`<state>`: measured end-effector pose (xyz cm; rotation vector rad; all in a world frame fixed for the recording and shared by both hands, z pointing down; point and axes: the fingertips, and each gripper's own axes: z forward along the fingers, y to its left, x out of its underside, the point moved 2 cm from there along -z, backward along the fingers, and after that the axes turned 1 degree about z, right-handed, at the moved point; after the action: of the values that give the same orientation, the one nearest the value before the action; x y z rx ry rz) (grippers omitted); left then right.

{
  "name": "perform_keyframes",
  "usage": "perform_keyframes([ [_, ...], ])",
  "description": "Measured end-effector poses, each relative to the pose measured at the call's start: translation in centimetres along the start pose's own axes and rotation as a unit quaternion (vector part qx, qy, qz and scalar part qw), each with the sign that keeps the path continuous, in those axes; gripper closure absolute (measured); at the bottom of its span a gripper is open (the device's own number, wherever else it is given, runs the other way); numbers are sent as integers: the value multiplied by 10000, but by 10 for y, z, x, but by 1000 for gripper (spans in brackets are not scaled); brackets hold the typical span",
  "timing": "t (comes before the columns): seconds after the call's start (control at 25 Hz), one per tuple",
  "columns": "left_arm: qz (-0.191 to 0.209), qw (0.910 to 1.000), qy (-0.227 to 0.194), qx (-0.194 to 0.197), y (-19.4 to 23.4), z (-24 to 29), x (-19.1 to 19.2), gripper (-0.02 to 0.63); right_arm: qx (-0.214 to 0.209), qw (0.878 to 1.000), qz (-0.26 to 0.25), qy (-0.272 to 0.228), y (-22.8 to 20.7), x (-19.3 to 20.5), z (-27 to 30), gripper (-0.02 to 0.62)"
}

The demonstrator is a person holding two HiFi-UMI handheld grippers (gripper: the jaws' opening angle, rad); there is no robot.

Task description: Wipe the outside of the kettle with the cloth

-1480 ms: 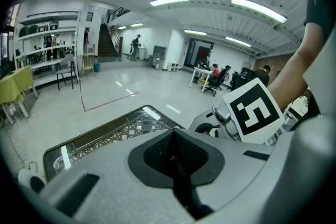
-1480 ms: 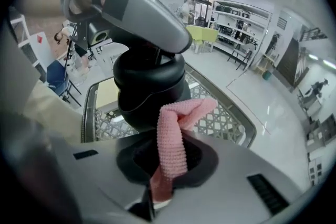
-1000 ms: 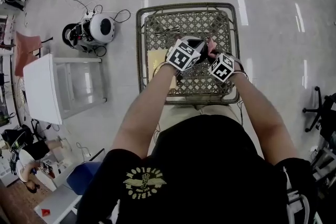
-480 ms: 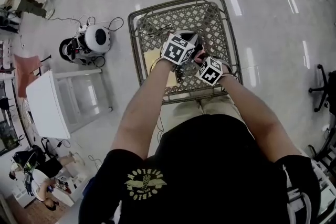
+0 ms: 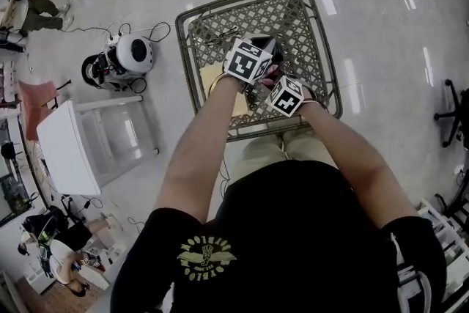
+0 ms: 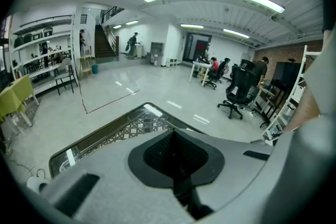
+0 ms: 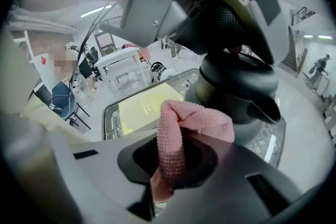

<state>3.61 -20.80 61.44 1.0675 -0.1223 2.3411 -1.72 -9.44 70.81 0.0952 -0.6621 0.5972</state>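
A dark grey kettle stands on the lattice table; in the head view only a bit of it shows past the marker cubes. My left gripper sits on top of it, shut on the black textured handle, which fills the recess between its jaws. My right gripper is just near and right of the kettle, shut on a pink cloth. The cloth's free end lies against the kettle's side under the spout.
A yellow sheet lies under the table's glass top, left of the kettle. On the floor at left are a white round appliance with cables and a white stand. An office chair stands far right.
My right gripper with the cloth has slid round the kettle, closer to the person and to the left gripper, and has rolled a little. The left gripper has stayed put.
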Motion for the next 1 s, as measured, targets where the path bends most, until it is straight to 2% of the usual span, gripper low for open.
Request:
perform_keyframes([
  [0.28, -48, 10000, 34, 49, 1, 3, 3, 601, 307, 9986, 370, 238, -35, 40, -15, 561],
  [0.52, -2, 10000, 40, -16, 0, 4, 1, 601, 333, 9987, 153, 356, -58, 43, -17, 561],
  [0.68, -43, 10000, 73, -27, -1, 3, 3, 601, 234, 9983, -181, 503, -66, 44, -15, 561],
  [1.0, -183, 9997, 40, -172, 2, 4, 1, 601, 392, 9960, -578, 554, -124, 40, -11, 561],
])
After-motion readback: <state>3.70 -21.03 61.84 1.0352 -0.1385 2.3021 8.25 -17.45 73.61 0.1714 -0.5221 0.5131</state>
